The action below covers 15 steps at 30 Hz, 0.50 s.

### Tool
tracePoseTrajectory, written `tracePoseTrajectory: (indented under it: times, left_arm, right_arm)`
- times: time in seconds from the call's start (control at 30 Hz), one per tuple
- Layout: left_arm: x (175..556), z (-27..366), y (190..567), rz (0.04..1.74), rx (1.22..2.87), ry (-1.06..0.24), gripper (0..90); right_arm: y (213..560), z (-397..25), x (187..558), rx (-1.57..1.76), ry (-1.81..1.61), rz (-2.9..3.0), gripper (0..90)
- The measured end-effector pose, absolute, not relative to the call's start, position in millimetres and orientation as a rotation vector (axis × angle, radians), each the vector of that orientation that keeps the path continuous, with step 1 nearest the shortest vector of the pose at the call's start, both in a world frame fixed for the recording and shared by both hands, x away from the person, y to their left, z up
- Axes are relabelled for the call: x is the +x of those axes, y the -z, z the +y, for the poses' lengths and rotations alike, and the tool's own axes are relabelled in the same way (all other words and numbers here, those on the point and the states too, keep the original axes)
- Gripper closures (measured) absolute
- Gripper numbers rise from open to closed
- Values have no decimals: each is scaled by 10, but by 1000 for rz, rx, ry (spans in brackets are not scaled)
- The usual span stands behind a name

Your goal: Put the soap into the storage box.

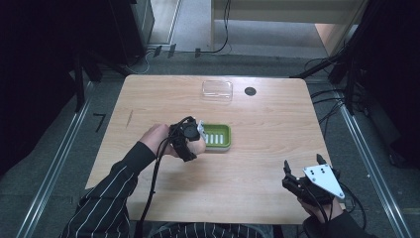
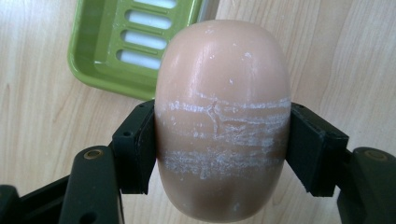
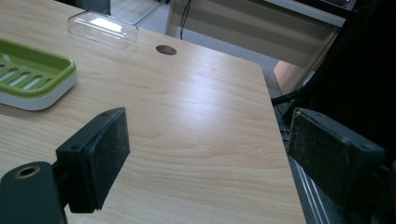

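The left claw [image 2: 219, 154] squeezes the slippery soap [image 2: 223, 116] near the green dish [image 2: 93, 60]; it could pop out and fall.

clear lid [image 1: 217, 90]: far edge | hole [image 1: 250, 91]: just right | table [image 1: 267, 163]: wood

Soap [image 2: 223, 116]: pale peach, with white scuffed streaks in bands across its middle. Soap dish [image 1: 218, 136]: lime green with white slots and a white base. Lid [image 1: 217, 90]: clear; table [image 1: 267, 148]: light wood grain; sleeve [image 1: 106, 198]: black with thin white stripes.
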State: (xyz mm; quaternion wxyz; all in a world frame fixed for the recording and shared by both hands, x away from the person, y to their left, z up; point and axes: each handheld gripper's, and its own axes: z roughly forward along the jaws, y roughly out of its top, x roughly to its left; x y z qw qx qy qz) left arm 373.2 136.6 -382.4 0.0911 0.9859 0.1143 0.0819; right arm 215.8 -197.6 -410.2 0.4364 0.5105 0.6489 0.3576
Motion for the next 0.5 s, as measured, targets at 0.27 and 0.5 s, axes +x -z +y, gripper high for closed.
tracePoseTrajectory:
  times: [0.27,0.5]
  left_arm:
    - [3808,1354,3831,329,2924,-253,335]
    - [3821,1341,3768,334,2903,-277,336]
  right_arm:
    - [4102,-1976,2160,1266,-887,1617,136]
    - [4103,-1981,2163,1269,-887,1617,136]
